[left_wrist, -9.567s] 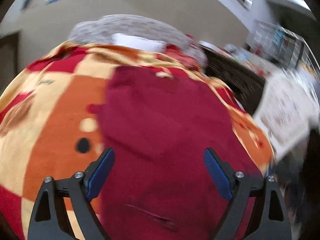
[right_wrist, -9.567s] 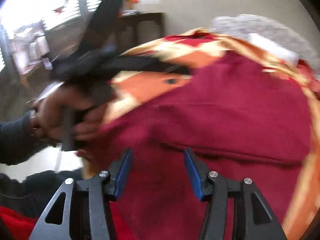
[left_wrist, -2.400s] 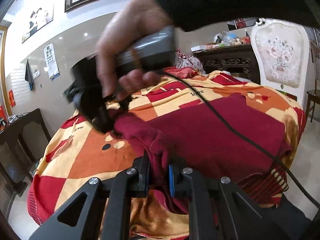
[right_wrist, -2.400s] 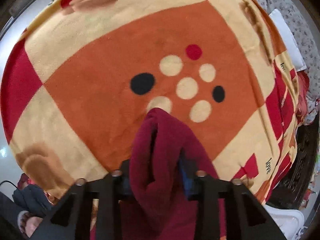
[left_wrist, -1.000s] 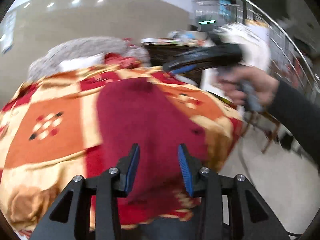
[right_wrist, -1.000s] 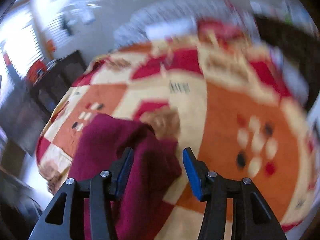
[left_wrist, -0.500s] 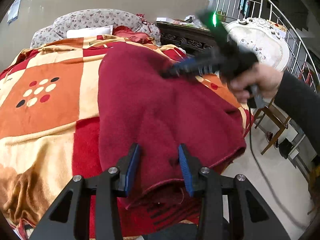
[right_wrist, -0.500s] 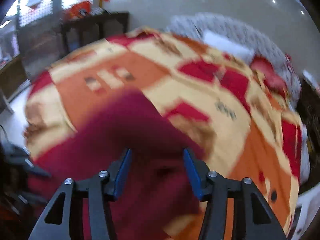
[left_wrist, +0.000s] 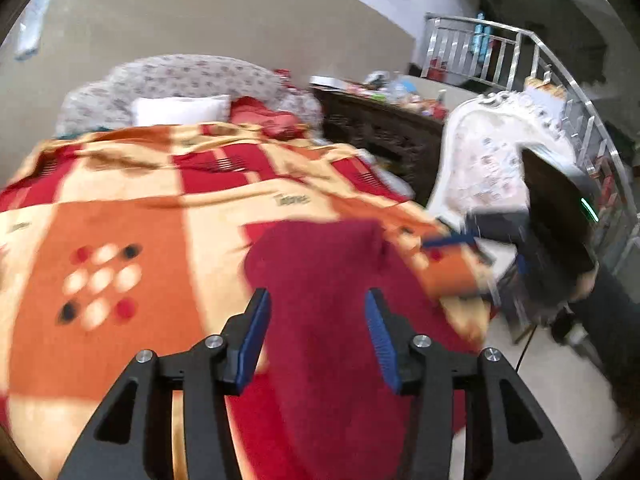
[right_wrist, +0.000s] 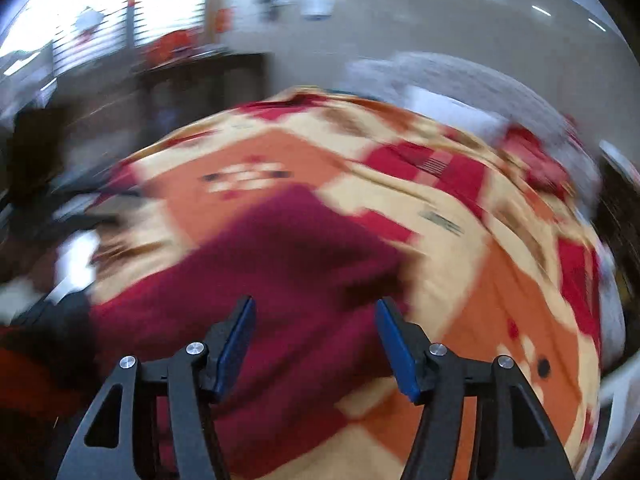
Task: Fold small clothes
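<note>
On the bed's orange-and-red checked blanket (left_wrist: 168, 240), near its corner, lies the dark red garment (left_wrist: 328, 300), soft, limp, light fleece. Left gripper (left_wrist: 318, 334) and right gripper (right_wrist: 316, 334) hover above it, jaws spread, empty. Best pinched at corners or hem.

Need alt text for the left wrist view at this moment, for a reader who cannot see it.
The open left gripper hovers over a dark red garment lying on a bed's orange, cream and red patterned blanket. A white pillow and grey floral headboard sit beyond; at right, blurred, the right gripper and a white ornate chair.
</note>
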`<state>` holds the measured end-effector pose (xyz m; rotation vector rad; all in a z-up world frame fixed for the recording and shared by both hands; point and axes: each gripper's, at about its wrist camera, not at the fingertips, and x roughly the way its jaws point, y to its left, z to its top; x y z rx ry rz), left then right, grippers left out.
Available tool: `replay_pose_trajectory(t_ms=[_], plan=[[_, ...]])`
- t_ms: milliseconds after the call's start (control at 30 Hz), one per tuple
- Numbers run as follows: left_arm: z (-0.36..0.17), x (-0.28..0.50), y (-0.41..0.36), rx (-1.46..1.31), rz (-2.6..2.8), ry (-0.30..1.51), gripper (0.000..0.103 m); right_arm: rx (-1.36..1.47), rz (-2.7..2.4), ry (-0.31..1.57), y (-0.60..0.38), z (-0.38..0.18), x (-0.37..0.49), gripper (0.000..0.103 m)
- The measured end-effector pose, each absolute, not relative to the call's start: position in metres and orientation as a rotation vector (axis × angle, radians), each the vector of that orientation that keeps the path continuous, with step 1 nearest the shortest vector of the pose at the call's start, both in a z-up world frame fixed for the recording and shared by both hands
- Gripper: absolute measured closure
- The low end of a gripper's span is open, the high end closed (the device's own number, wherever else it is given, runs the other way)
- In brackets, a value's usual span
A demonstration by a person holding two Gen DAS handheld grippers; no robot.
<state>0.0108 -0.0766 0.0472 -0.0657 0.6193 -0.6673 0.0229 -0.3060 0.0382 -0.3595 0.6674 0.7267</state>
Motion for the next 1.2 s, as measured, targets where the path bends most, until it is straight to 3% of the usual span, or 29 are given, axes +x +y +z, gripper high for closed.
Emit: replay_pose_trajectory(t_ms=[100, 167, 333, 567, 667, 733, 800, 833, 867, 900, 1000, 1200], plan=[[0.038, 0.061, -0.098, -0.103, -0.703, 0.697, 0.064, -0.460, 0.843, 0.661, -0.273, 0.037, -0.007, 0.037], [0.018, 0.092, -0.113, -0.108, -0.692, 0.781, 0.075, -0.506, 0.835, 0.684, -0.265, 0.023, -0.014, 0.037], [-0.020, 0.116, -0.136, -0.140, -0.689, 0.910, 0.080, -0.492, 0.748, 0.801, -0.282, -0.038, -0.022, 0.036], [-0.027, 0.086, -0.161, 0.024, -0.610, 0.764, 0.080, -0.221, 0.609, 0.704, -0.325, -0.063, -0.048, 0.027], [-0.024, 0.081, -0.152, 0.011, -0.612, 0.724, 0.080, -0.234, 0.565, 0.686, -0.318, -0.060, -0.053, 0.025], [-0.011, 0.076, -0.141, -0.030, -0.633, 0.712, 0.074, -0.243, 0.546, 0.684, -0.313, -0.058, -0.058, 0.024], [0.004, 0.070, -0.126, -0.076, -0.633, 0.714, 0.054, -0.227, 0.538, 0.701, -0.315, -0.052, -0.062, 0.024], [0.011, 0.065, -0.117, -0.079, -0.628, 0.700, 0.036, -0.189, 0.536, 0.722, -0.319, -0.044, -0.062, 0.024], [0.016, 0.059, -0.108, -0.071, -0.627, 0.678, 0.030, -0.146, 0.532, 0.723, -0.323, -0.036, -0.060, 0.024], [0.018, 0.055, -0.101, -0.061, -0.621, 0.667, 0.030, -0.085, 0.526, 0.704, -0.330, -0.025, -0.057, 0.024], [0.012, 0.049, -0.079, -0.062, -0.599, 0.704, 0.030, 0.140, 0.399, 0.643, -0.360, -0.003, -0.047, 0.005], [-0.026, 0.050, -0.069, -0.215, -0.704, 0.881, 0.030, 0.469, 0.443, 0.793, -0.369, -0.030, 0.000, 0.005]])
